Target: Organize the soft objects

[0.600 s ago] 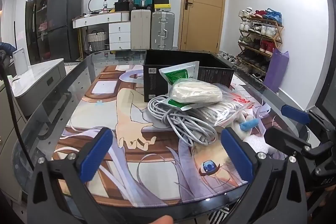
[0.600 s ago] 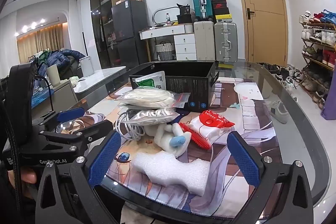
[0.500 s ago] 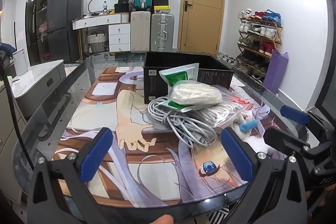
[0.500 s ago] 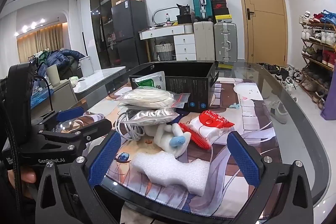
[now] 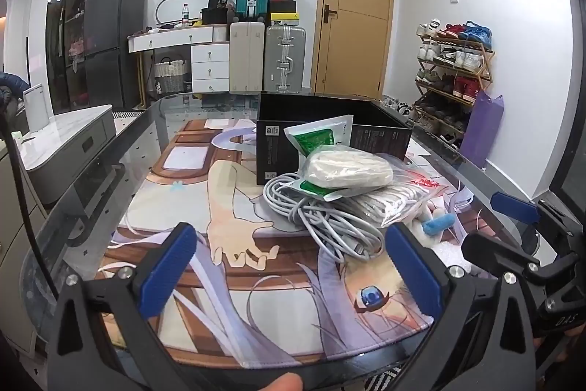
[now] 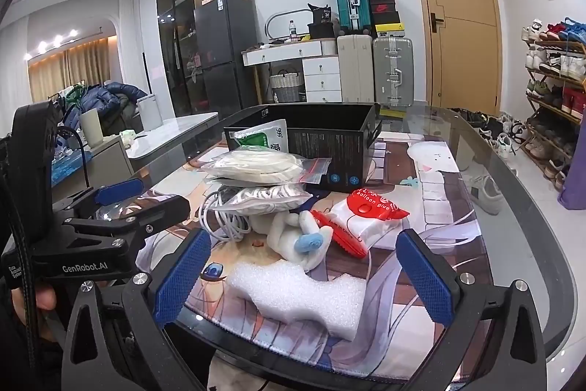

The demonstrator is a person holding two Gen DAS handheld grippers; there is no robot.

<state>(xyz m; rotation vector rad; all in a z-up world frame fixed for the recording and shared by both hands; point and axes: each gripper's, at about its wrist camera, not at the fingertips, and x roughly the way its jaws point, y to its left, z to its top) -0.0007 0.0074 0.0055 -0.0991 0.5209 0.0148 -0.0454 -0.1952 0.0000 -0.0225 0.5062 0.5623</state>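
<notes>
Honestly nothing's sorted yet; both the left gripper (image 5: 291,275) and right gripper (image 6: 302,279) hang wide open and empty; the soft stuff pile (image 6: 271,178) sits on the counter (image 6: 512,207) beside the black box (image 6: 329,134).

I count one black box (image 6: 329,149) toward the table's far edge, three sealed bags (image 6: 252,165), one cable bundle (image 5: 329,218), one plush toy (image 6: 293,237), one red-capped wipes pack (image 6: 366,218), one foam piece (image 6: 304,295) at the near edge.
</notes>
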